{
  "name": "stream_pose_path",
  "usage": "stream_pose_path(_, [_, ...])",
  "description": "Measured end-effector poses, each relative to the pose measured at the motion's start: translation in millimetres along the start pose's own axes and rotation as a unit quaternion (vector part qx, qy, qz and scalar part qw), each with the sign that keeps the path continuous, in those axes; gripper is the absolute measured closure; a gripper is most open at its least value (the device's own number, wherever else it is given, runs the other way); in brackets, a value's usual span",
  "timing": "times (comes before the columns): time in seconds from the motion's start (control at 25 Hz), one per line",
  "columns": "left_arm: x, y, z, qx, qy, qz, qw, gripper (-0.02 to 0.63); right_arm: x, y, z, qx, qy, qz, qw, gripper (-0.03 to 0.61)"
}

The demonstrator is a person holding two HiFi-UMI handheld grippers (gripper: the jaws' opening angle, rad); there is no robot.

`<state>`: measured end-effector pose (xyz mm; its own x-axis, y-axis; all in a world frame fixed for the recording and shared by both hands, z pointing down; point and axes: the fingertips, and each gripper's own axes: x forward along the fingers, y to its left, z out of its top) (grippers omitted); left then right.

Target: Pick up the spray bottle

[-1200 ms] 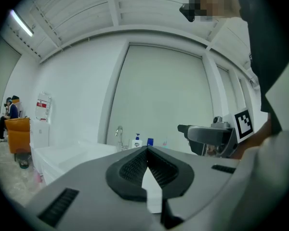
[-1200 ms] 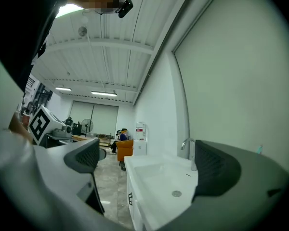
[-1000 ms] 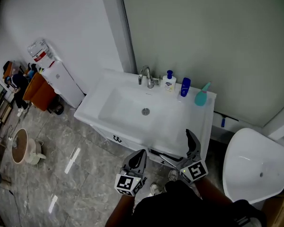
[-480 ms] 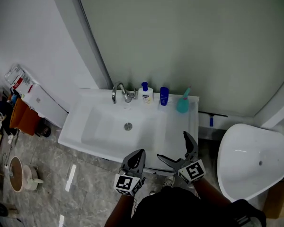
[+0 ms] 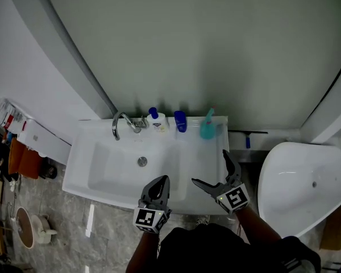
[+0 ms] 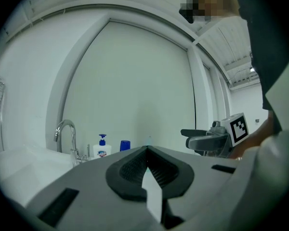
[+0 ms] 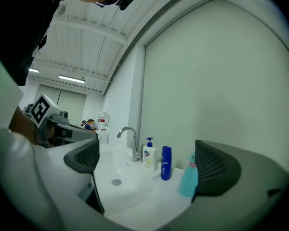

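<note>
Right gripper (image 5: 209, 167) is held wide open, and nothing is between its jaws. It is held over the near right part of the sink (image 5: 199, 152). Left gripper (image 5: 161, 182) is pressed tight together, and nothing is held in it.

The spray bottle (image 5: 207, 129) is stood at the far right of the sink top, by the wall. It is upright and well apart from both grippers. Just left of it a blue bottle (image 5: 180, 121) is stood, then a soap bottle (image 5: 157, 121), then the tap (image 5: 122, 124).

The spray bottle looks to be made of thin plastic, so it is likely light and a bit squashy. It may be slippery if wet. How full it is cannot be told. It is best held around its fat lower body, not by the top, so the trigger is not pressed.
</note>
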<state>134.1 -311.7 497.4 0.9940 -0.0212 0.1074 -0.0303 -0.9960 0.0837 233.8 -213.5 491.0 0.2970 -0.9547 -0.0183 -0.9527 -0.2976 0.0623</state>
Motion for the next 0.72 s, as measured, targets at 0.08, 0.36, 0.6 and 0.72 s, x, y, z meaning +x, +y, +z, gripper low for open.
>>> stream_pose_path(0.08, [9.9, -3.5, -0.8, -0.001, 0.004, -0.005, 1.0, 0.618, 3.5, -13.5, -8.4, 0.007, 0.008, -0.007, 1.0, -0.012])
stream_pose_path(0.36, [48.2, -12.8, -12.5, -0.006, 0.027, -0.043, 0.9987, 0.618, 29.6, -56.1, -37.4, -0.006, 0.035, -0.027, 0.999, -0.011])
stream_pose_path(0.6, [82.7, -8.4, -5.1, 0.002, 0.037, -0.088, 0.9954, 0.618, 51.5, -83.8, -66.0, -0.013, 0.064, -0.04, 0.997, -0.011])
stream_pose_path(0.72, [97.9, 2.6, -5.4, 0.009, 0.035, -0.104, 0.9939, 0.618, 67.7, -95.1, -78.8, -0.02, 0.082, -0.038, 0.996, -0.006])
